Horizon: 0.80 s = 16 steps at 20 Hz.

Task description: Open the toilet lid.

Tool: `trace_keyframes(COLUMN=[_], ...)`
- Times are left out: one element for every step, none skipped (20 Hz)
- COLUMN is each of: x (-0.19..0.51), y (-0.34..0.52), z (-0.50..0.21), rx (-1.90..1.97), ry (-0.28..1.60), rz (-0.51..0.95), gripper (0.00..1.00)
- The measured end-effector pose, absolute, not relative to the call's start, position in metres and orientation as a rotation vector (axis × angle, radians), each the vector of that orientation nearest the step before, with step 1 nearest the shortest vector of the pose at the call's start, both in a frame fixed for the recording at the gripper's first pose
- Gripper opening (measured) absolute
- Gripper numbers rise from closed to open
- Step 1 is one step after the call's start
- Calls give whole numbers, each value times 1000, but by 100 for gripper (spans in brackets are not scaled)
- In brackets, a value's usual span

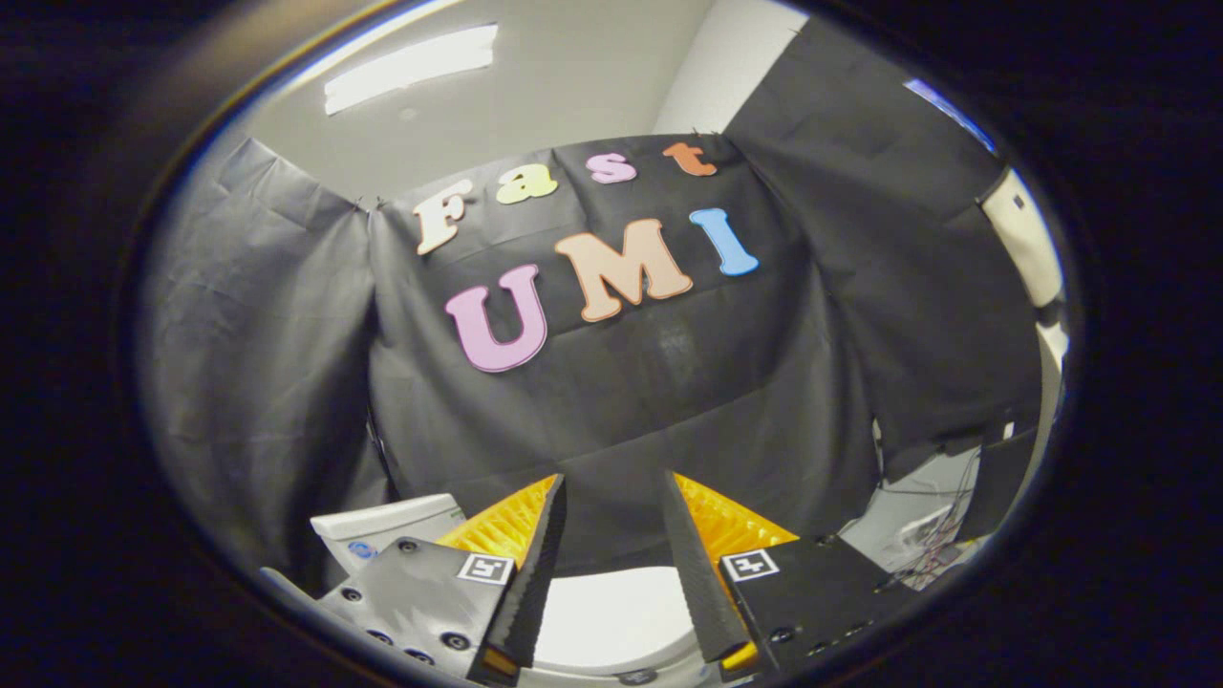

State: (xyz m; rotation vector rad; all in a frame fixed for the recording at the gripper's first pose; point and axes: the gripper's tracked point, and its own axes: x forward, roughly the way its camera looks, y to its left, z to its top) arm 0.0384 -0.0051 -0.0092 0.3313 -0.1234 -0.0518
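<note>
The gripper (pixel 611 497) is held released and empty above the toilet lid (pixel 611 616) at six o'clock, whose smooth rim could be missed if approached high.

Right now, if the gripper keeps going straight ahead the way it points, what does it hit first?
Likely the black cloth wall. The open gripper aims above the white toilet that shows low between its fingers, though depth is unclear.

Gripper (pixel 611 497) fingers apart, empty, above white toilet lid (pixel 611 616).
</note>
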Motion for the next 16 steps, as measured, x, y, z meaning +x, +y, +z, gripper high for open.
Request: trace_keyframes(x=[43, 46, 49, 52, 55, 57, 60, 60, 60, 60, 58, 54, 51, 48, 44, 37], y=[0, 7, 14, 18, 20, 21, 24, 25, 24, 23, 21, 19, 18, 20, 19, 20], z=[-15, -25, -34, -47, -58, -67, -75, -82, -91, -101, -114, -126, -137, -150, -163, -177], rx=[372, 414, 453, 488, 525, 568, 616, 662, 707, 753, 799, 846, 886, 913, 927, 935], ry=[-133, -141, -141, -135, -128, -129, -139, -151, -166, -180, -191, -200, -204, -200, -192, -177], rz=[-50, -40, -32, -31, -42, -49, -54, -67, -88, -111, -137, -164, -186, -207, -234, -269], gripper=[67, 67, 66, 66, 66, 66, 65, 65, 65, 64, 64, 64, 64, 64, 64, 64])
